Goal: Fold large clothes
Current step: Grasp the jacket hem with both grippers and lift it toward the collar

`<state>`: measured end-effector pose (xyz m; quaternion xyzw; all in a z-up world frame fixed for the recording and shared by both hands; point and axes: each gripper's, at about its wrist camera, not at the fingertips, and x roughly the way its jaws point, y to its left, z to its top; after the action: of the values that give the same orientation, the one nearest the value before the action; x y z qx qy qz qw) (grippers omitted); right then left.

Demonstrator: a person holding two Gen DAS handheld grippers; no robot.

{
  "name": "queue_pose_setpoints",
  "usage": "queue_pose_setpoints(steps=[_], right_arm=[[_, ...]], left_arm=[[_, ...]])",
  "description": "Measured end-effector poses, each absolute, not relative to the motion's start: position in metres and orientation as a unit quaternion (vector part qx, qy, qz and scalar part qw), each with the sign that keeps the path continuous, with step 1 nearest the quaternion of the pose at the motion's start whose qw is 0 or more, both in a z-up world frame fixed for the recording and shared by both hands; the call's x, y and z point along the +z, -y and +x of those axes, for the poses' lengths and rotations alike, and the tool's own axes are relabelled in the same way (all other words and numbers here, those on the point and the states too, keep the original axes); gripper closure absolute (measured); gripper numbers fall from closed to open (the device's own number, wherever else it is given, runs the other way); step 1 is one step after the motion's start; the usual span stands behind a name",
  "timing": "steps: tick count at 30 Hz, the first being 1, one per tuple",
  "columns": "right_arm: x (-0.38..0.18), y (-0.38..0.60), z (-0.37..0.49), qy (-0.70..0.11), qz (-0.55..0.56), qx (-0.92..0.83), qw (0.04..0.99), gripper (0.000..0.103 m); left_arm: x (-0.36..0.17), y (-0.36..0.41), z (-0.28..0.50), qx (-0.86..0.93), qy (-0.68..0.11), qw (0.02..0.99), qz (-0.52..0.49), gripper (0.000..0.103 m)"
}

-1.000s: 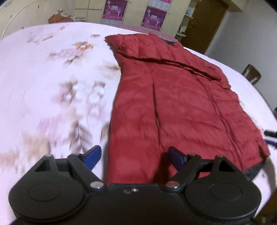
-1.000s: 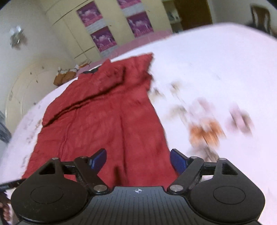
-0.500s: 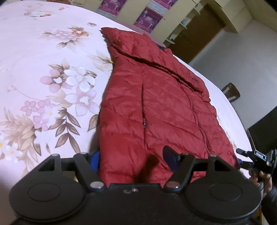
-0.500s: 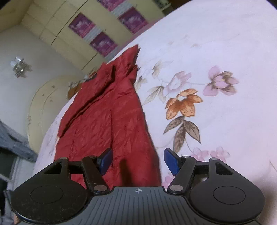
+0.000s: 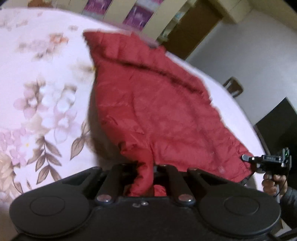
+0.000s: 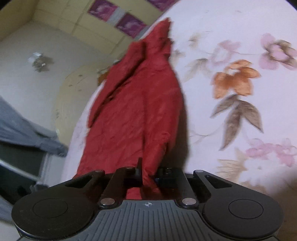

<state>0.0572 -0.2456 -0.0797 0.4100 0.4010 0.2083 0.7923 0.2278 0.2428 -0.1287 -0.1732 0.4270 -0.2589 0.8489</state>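
Note:
A red quilted jacket lies lengthwise on a bed with a pink floral sheet, collar end far away. My left gripper is shut on the jacket's near hem at its left corner, with a bunch of red cloth pinched between the jaws and lifted. My right gripper is shut on the hem at the other corner of the jacket, also lifted. The right gripper also shows at the right edge of the left wrist view, at the hem's right corner.
Cabinets with purple posters stand behind the bed. A brown door and a wooden chair are at the far right. A dark screen stands by the bed's right side. The sheet spreads right of the jacket.
Both grippers went from open around the jacket's near hem to shut on it. The hem corners have been raised off the sheet and the cloth bunches up.

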Motion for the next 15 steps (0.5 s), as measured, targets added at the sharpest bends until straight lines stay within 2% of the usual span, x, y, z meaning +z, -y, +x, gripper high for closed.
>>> queue_pose_setpoints(steps=[3, 5, 7, 15], right_arm=[[-0.065, 0.257, 0.048, -0.367, 0.43, 0.202, 0.8, 0.097], [-0.065, 0.256, 0.053, -0.379, 0.41, 0.191, 0.808, 0.097], [-0.065, 0.252, 0.06, -0.394, 0.396, 0.192, 0.807, 0.097], [-0.035, 0.257, 0.066, -0.346, 0.409, 0.21, 0.818, 0.097]], left_arm=[[-0.124, -0.246, 0.217, -0.242, -0.415, 0.859, -0.174, 0.097], [-0.135, -0.238, 0.22, -0.229, -0.437, 0.857, -0.149, 0.097], [-0.136, -0.238, 0.219, -0.224, -0.432, 0.858, -0.166, 0.097], [-0.104, -0.249, 0.222, -0.234, -0.377, 0.867, -0.228, 0.097]])
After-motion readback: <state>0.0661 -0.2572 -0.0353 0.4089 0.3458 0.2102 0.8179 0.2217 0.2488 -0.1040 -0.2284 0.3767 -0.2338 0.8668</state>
